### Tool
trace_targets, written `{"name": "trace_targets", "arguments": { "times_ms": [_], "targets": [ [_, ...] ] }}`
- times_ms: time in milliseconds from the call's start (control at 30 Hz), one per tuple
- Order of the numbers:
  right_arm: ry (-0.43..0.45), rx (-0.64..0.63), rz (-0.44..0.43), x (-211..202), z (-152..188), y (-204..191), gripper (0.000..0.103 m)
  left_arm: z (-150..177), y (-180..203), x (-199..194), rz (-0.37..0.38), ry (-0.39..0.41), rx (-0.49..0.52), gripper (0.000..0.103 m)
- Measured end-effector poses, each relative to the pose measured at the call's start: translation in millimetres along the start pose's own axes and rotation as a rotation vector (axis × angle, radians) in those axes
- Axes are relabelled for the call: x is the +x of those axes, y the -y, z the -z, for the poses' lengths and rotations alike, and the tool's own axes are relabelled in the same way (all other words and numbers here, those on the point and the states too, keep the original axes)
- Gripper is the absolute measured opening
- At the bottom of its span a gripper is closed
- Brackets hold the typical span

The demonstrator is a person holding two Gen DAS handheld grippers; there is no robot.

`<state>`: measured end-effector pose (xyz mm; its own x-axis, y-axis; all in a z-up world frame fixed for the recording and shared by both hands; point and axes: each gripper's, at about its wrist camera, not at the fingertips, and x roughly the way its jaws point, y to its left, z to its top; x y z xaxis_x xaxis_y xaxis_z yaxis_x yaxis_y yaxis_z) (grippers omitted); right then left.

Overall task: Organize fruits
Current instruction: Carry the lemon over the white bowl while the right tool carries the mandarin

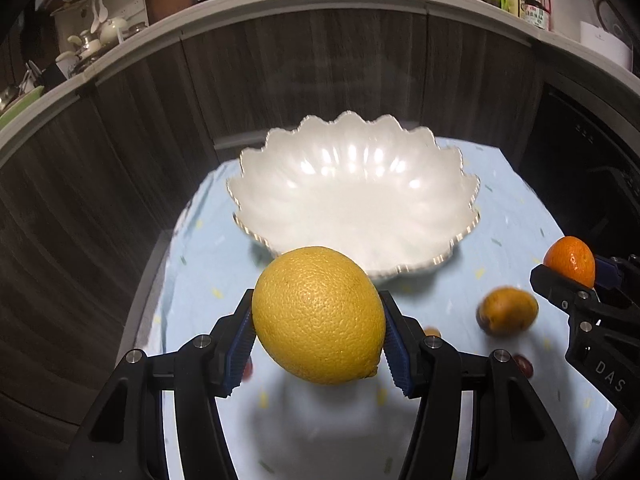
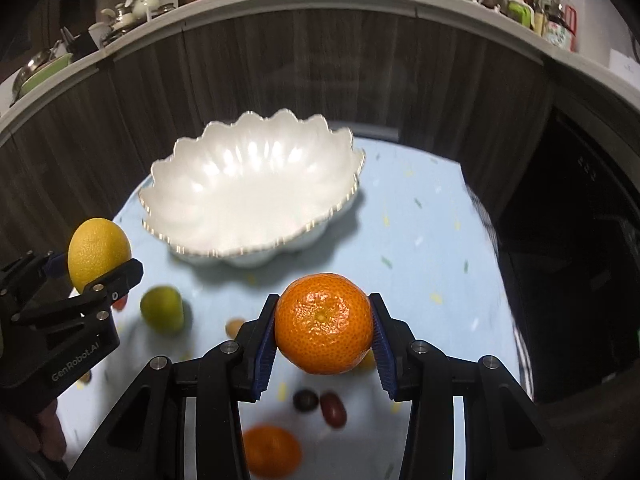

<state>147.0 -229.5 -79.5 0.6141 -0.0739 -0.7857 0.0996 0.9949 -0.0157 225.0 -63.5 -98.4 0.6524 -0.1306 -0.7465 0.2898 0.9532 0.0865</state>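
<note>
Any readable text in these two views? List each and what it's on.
"GenRobot.AI": on the body of the left gripper, seen in the right wrist view.
"DAS": on the body of the right gripper, seen in the left wrist view; cut off at the frame edge.
Labels on the counter bottles: too small and blurred to read.

The black body of the left gripper (image 2: 100, 276) carries the white word "GenRobot.AI". On the black body of the right gripper (image 1: 568, 270) the letters "DAS" can be read. Labels on the bottles (image 1: 534, 8) on the shelf are too small to read.
</note>
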Motion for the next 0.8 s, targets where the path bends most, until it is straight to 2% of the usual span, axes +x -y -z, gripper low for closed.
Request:
{"name": "trace_targets", "arguments": {
  "times_ms": [467,800],
  "targets": [
    [0.035,-0.038,-0.024,28,-56,-3,0.043,-44,-15,23,0.001,0.038,-0.008,0.057],
    [0.034,-0.054,-0.026,58,-87,-5,0.043,-67,-23,51,0.031,0.022,-0.012,0.057]
  ]
}}
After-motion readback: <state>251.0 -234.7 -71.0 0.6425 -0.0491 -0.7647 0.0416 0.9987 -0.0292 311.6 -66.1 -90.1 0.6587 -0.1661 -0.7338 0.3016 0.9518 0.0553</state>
